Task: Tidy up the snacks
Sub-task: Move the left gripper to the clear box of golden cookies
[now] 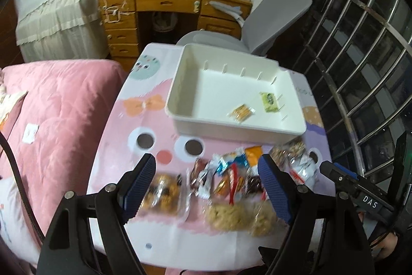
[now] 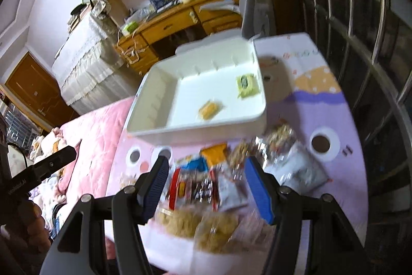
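Left gripper (image 1: 207, 182): matte black linkage arms with round silver screws at the pivots, ribbed dark-blue pads on the fingers (image 1: 140, 186); a black cable loops at its left side. Right gripper (image 2: 206, 187): same black frame and silver screws, brighter blue pad. In the left view its black body carries white "DAS" lettering.

- The desk (image 1: 113, 146) has a pink and lilac cartoon cover with round eyes printed on it.
- A white storage bin (image 1: 180, 84) stands on it, beyond the left hand-held gripper (image 1: 207, 175).
- A heap of wrapped snacks (image 1: 226, 184) lies on it between bin and hand-held gripper, just under the fingertips.
- A clear pack of brown cookies (image 1: 162, 193) lies beside the left finger.
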The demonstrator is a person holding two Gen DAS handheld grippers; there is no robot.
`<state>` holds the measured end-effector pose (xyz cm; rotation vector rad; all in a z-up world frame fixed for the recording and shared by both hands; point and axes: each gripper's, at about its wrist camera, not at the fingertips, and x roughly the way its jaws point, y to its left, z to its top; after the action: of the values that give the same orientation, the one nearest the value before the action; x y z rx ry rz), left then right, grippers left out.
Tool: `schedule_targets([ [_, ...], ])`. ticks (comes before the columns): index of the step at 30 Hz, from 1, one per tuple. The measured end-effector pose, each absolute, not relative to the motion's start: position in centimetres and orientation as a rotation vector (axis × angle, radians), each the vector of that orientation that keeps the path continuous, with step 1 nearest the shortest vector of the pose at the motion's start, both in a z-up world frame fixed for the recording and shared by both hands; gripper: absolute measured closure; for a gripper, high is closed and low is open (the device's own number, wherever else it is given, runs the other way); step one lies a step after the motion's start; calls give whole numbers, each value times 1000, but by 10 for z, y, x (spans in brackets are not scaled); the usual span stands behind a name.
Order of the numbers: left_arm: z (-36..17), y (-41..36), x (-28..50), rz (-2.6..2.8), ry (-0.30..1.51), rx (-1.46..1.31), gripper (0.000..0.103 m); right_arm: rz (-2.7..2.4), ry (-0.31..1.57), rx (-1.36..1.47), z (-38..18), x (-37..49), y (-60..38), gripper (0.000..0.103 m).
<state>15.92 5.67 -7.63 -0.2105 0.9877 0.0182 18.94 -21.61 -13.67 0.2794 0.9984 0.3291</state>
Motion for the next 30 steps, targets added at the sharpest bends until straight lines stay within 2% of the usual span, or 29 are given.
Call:
schedule_targets([
  [9,-94,80,127,81,1064,-205,23,374,1180,331,-171,179,-204,41],
  [17,-110,100,133,76,1131,-198,23,352,1335,458,-199,174,-197,41],
  [30,-136,139,182,-134,1273,-50,20,90,1354,739,-219,157,-177,41],
])
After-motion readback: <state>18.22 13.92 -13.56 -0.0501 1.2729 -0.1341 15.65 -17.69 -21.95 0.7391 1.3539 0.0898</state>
